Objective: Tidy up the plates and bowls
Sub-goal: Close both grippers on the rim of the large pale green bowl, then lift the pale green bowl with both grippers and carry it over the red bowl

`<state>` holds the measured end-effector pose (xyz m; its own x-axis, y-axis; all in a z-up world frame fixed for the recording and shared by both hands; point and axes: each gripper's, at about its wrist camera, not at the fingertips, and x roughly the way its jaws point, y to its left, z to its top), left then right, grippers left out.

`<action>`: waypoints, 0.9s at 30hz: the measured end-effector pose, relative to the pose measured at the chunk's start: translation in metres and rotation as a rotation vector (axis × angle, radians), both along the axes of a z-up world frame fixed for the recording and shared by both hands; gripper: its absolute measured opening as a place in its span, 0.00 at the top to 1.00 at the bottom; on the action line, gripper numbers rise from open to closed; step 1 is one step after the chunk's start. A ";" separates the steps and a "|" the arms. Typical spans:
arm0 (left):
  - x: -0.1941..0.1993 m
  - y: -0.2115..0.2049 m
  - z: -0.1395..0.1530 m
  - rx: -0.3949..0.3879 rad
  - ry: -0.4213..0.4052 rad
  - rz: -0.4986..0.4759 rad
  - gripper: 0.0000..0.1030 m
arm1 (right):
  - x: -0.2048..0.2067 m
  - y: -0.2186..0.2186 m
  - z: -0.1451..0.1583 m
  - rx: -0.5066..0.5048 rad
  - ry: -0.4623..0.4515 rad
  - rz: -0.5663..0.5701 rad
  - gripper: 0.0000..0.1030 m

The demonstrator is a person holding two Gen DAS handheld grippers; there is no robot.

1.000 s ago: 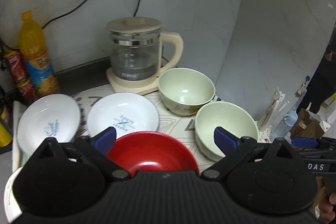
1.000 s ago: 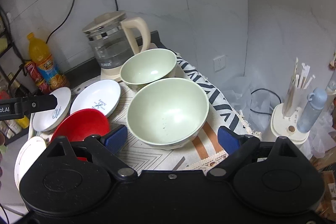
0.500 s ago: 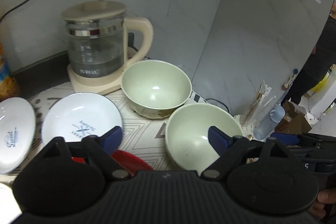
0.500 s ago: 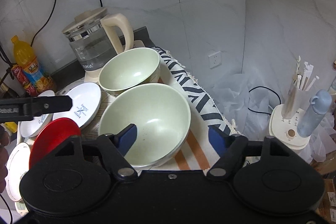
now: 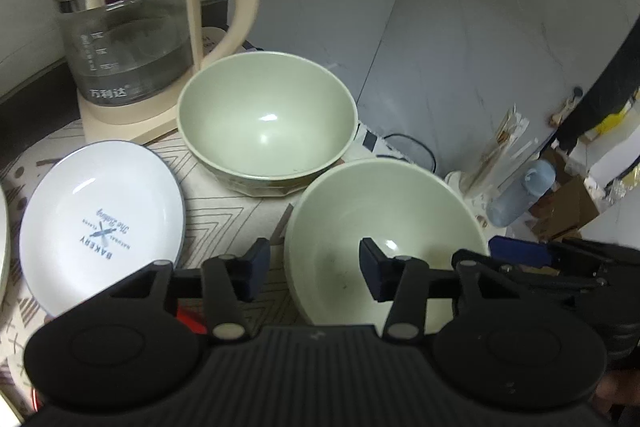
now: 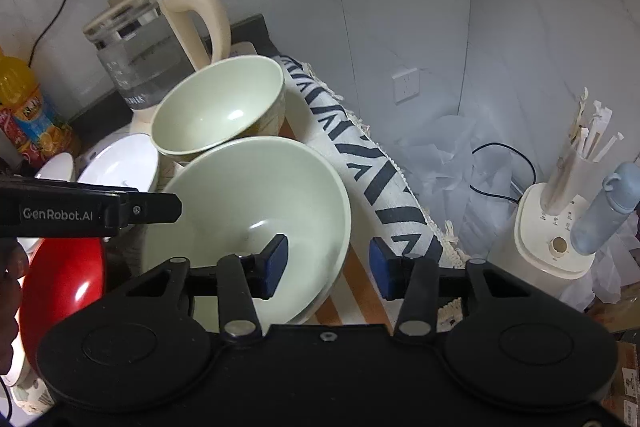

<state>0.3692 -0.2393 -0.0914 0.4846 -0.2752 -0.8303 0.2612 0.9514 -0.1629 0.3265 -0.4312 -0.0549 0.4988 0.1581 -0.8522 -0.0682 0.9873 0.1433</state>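
Observation:
Two pale green bowls stand on the patterned cloth. The near bowl [image 5: 384, 223] [image 6: 256, 203] is straddled on both sides. My left gripper [image 5: 312, 263] is open with the bowl's left rim between its pads. My right gripper [image 6: 328, 259] is open with the right rim between its pads. The far bowl [image 5: 268, 123] [image 6: 216, 107] touches it behind. A white plate [image 5: 100, 207] lies to the left. A red bowl [image 6: 60, 287] sits at the lower left.
A glass kettle [image 5: 132, 19] stands behind the bowls. An orange drink bottle [image 6: 24, 111] is at the far left. The table edge with its fringed cloth [image 6: 360, 155] runs on the right. Beyond it stand a holder of sticks [image 6: 560, 227] and a blue bottle [image 6: 604, 207].
Both grippers moved in toward the near green bowl. Each narrowed its jaws and now straddles the rim. The red bowl has slid out of the left view.

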 end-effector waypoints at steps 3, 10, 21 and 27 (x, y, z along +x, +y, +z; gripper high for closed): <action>0.009 -0.001 -0.010 -0.004 0.052 0.002 0.70 | 0.005 0.001 -0.009 -0.008 0.031 0.001 0.68; 0.025 -0.004 -0.025 0.029 0.091 -0.019 0.85 | 0.011 0.000 -0.023 -0.027 0.085 0.000 0.79; 0.021 0.003 -0.013 -0.002 0.058 -0.009 0.86 | 0.014 0.004 -0.014 -0.009 0.041 0.016 0.86; 0.014 0.011 0.011 -0.041 0.003 0.030 0.86 | 0.014 0.006 0.006 0.007 -0.026 0.016 0.86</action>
